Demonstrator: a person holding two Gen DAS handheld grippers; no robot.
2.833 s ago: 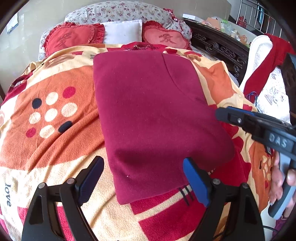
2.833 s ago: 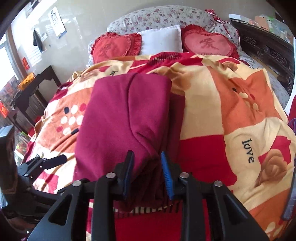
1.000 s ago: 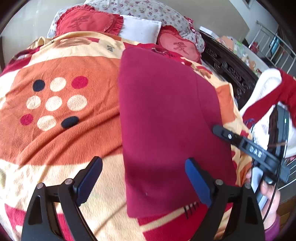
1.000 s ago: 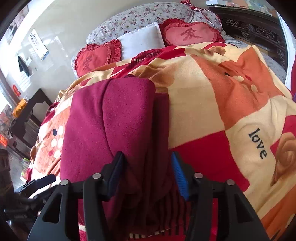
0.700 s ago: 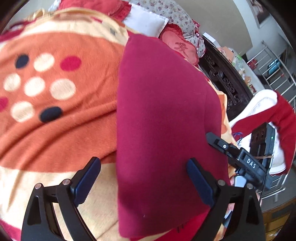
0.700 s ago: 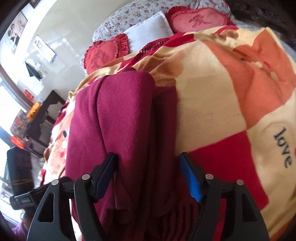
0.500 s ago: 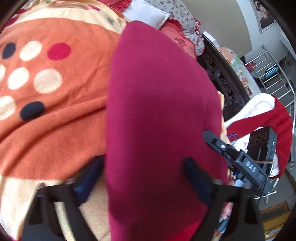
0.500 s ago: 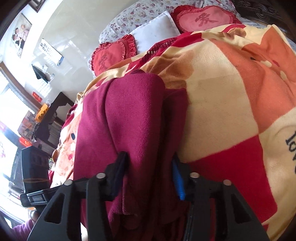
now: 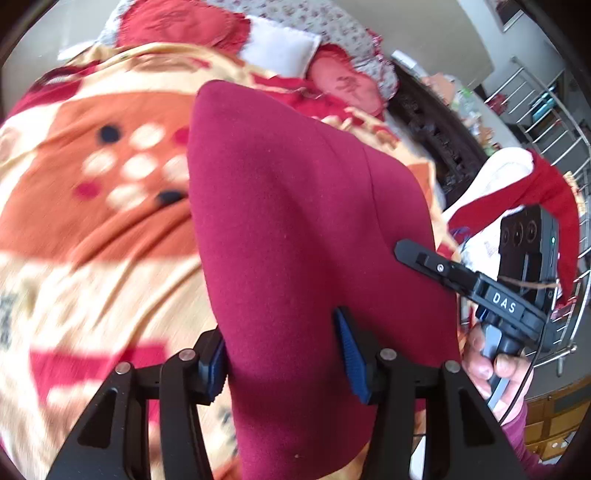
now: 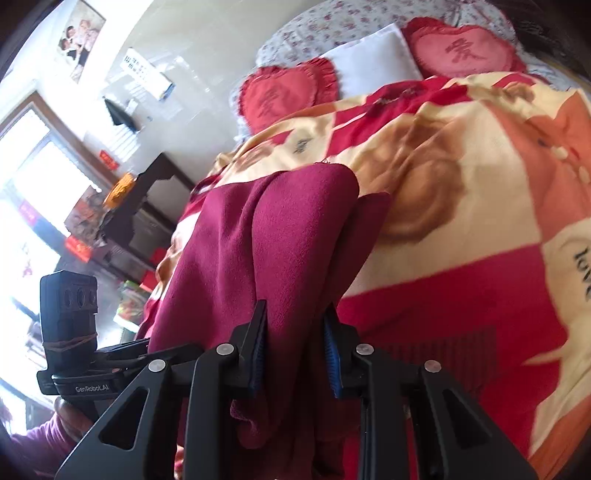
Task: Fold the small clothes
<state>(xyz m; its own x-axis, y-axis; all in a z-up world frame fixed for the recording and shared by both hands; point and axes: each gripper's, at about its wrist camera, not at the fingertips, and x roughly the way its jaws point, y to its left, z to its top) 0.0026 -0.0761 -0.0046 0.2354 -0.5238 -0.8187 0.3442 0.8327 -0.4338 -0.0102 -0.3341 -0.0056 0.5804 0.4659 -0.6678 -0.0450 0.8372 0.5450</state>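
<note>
Left wrist view: the left tongs (image 9: 284,350) are clenched on the near edge of the maroon garment (image 9: 295,221), with cloth bunched between the two blue pads (image 9: 349,354). The garment rises from the tongs as a folded panel and tapers to a rounded corner toward the head of the bed. Beneath it lies the patterned blanket (image 9: 92,206), orange, cream and red, with a cluster of dots to the left of the garment. At the head of the bed sit a red heart cushion (image 9: 177,22), a white pillow (image 9: 280,48) and a second red cushion (image 9: 343,85). The right tongs (image 9: 402,249) reach the garment's right edge from the side; the person's right hand (image 9: 491,365) grips the handle.

Right wrist view: the right tongs (image 10: 295,347) are clenched on several stacked layers of the maroon garment (image 10: 280,240), which bulges upward between the pads and hangs in folds below them. The garment occupies the left half of the bed, near its foot edge; the blanket (image 10: 461,206) is exposed to the right. The left tongs' body with its camera block (image 10: 68,314) appears at the lower left, next to the garment's left edge. Dark furniture (image 10: 147,206) stands beyond the left side of the bed.
</note>
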